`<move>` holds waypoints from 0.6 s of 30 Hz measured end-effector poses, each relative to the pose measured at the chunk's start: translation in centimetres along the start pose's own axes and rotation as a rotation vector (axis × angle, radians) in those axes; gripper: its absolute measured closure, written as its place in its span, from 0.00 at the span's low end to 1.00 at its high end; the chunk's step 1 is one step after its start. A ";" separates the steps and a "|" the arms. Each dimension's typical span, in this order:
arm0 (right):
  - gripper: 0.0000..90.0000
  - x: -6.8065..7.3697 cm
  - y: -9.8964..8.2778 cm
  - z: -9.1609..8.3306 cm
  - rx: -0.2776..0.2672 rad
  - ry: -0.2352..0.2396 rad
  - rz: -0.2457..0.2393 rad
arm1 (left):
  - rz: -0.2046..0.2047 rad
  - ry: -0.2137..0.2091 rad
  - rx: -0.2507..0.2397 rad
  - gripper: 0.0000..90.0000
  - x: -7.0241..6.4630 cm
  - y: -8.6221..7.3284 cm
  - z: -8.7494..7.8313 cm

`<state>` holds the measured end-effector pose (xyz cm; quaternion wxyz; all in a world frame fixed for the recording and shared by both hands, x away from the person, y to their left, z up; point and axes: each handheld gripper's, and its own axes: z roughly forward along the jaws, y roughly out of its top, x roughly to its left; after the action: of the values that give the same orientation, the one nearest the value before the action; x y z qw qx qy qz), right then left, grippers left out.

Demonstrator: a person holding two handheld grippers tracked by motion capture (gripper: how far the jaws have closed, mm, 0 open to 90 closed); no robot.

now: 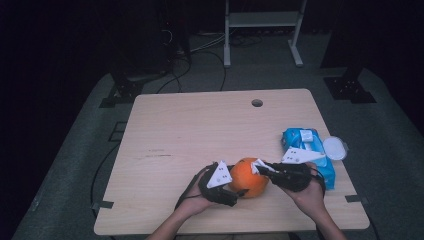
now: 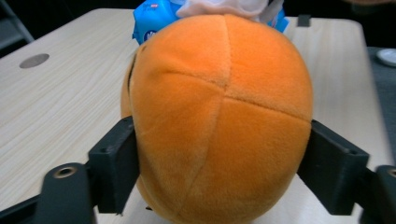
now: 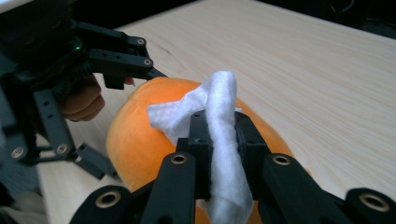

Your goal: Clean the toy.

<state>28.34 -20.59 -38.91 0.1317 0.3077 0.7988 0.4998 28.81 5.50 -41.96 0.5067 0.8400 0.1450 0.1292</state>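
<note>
Orange plush ball (image 1: 248, 177) under white wipe (image 3: 219, 135)

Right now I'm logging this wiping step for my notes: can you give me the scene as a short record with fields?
work in hand: wiping an orange plush ball with a white wipe
left gripper: jaws on either side of the ball, pads against its sides
right gripper: shut on the wipe, held against the top of the ball
ball: on the wooden table, near its front edge
nearby: blue wipes pack to the right, white round lid beside it
</note>
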 end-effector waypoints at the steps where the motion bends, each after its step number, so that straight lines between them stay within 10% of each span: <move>1: 0.88 0.1 0.1 -0.1 -0.008 -0.001 -0.001 | -0.029 -0.024 0.006 0.26 0.2 0.5 -0.5; 8: 0.88 -0.1 -0.6 1.3 0.036 0.020 0.040 | -0.080 -0.022 0.057 0.25 0.8 -0.4 -0.3; 18: 0.87 2.8 0.9 0.9 0.013 0.018 -0.098 | -0.124 0.052 0.020 0.15 0.3 -0.3 0.5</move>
<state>27.01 -17.88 -38.25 0.1467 0.2647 0.8174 0.4902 29.23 5.32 -42.49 0.5014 0.8307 0.2114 0.1178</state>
